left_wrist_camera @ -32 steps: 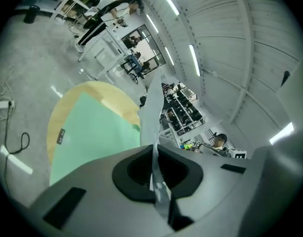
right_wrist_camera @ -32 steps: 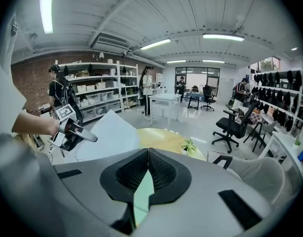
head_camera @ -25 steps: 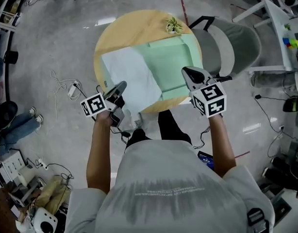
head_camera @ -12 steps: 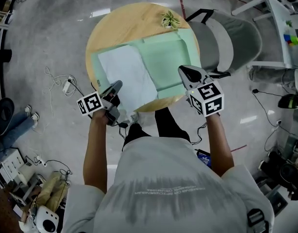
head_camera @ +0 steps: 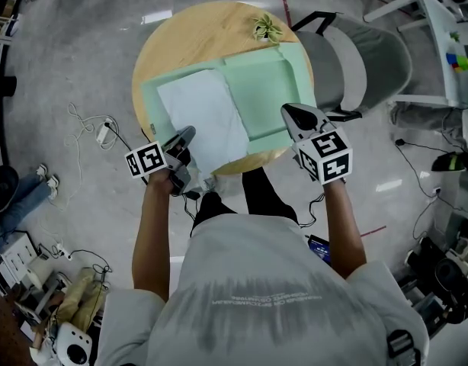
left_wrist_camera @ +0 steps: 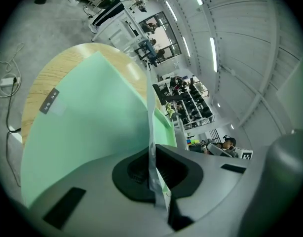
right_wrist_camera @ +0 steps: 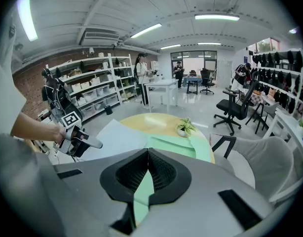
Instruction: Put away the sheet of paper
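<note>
Paper [head_camera: 203, 120], folder [head_camera: 268, 90] and plant [head_camera: 267, 29] share the round wooden tabletop [head_camera: 196, 44] ahead of our grippers. The green folder lies open, and our right gripper [head_camera: 289, 111] is clamped on its near right edge. The white paper lies over the folder's left half, just ahead of our left gripper [head_camera: 188, 132], which pinches its near edge. The small plant stands far beyond the right gripper.

No lettering is legible: the print across the person's shirt [head_camera: 261, 300] is too blurred to read.
</note>
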A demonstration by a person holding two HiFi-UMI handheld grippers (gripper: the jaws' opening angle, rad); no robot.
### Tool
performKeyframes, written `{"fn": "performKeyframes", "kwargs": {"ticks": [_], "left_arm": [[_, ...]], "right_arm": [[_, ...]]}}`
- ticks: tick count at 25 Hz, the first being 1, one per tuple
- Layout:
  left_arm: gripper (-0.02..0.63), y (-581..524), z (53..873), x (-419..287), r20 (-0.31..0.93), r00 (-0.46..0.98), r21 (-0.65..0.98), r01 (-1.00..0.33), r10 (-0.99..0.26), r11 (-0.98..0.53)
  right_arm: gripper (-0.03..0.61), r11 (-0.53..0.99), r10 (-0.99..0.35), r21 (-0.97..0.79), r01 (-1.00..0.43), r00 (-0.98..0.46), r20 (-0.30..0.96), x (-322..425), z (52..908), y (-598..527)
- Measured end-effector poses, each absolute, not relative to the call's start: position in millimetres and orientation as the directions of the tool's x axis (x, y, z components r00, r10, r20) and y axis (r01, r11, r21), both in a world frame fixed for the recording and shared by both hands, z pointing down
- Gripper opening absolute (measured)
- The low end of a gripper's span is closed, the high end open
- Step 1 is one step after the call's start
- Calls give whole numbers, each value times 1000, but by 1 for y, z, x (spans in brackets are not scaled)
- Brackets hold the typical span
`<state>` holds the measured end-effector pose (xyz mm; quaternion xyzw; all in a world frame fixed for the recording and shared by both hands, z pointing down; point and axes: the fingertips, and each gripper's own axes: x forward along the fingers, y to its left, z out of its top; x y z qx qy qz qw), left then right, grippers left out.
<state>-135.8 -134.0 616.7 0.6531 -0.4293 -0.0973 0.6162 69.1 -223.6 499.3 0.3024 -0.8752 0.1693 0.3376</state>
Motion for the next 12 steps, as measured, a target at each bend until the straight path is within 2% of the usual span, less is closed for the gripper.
{"fn": "performKeyframes", "kwargs": {"ticks": [12], "left_arm": [[20, -157, 637, -120, 413, 624, 890, -432, -664, 147]], "right_arm": [[28, 745, -417, -94, -660, -572, 707, 81, 507, -226]]}}
